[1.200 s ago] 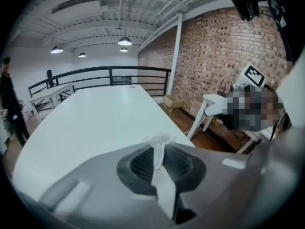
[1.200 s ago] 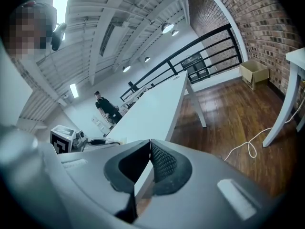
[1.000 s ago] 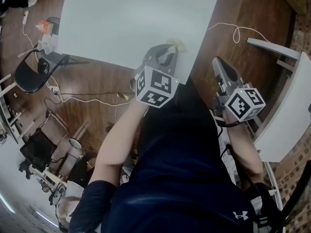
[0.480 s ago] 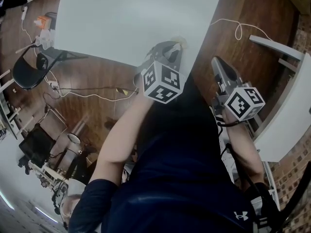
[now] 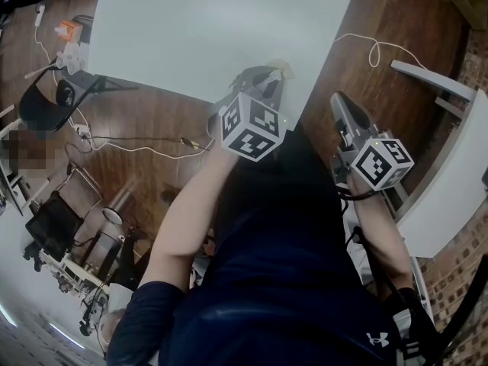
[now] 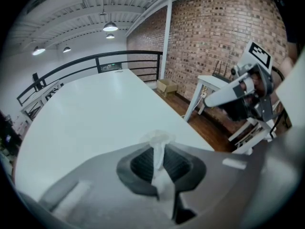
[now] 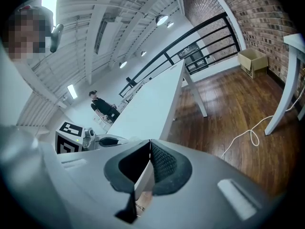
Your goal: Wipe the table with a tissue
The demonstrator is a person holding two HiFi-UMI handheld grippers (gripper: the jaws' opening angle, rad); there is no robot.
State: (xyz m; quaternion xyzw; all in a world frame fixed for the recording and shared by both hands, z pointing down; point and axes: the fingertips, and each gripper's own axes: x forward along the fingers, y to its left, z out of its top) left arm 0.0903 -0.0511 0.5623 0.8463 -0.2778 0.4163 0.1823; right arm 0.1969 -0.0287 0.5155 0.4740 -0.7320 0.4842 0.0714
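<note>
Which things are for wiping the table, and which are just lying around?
For the job: tissue, pinched in the left gripper; big white table.
Just lying about: white cable on the floor; black chair; cardboard box; side table.

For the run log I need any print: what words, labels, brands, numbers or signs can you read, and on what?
No words or numbers can be read.
Shirt: white brand emblem, no letters.
Marker cubes on left gripper and right gripper: black square patterns, no text.
Orange box at far left: too small to read.
</note>
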